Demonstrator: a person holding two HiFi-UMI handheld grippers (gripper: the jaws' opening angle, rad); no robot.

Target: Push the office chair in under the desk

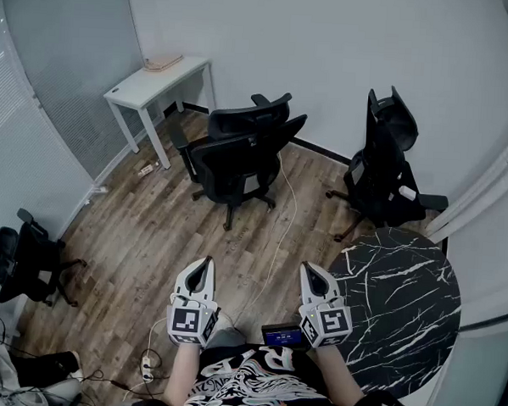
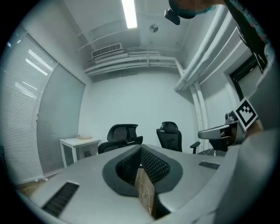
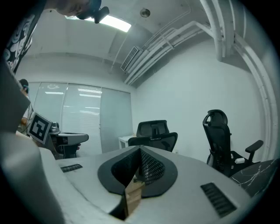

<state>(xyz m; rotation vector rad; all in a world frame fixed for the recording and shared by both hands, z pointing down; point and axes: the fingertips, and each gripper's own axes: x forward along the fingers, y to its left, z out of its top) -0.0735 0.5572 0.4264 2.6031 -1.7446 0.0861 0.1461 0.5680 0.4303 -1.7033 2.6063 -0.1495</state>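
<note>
A black office chair (image 1: 235,163) stands on the wood floor, a little out from the white desk (image 1: 158,81) at the back left. A second black chair (image 1: 263,113) stands right behind it. Both of my grippers are held low near my body, far from the chairs. The left gripper (image 1: 204,265) and the right gripper (image 1: 308,269) are shut and hold nothing. In the left gripper view the shut gripper (image 2: 140,149) points toward the chair (image 2: 122,136) and the desk (image 2: 78,144). From the right gripper view, its shut gripper (image 3: 141,149) faces the same chair (image 3: 155,133).
A third black chair (image 1: 388,158) stands at the back right by the wall, and a fourth (image 1: 22,262) at the left. A round black marble table (image 1: 401,307) is close on my right. A power strip (image 1: 148,366) and a white cable (image 1: 278,233) lie on the floor.
</note>
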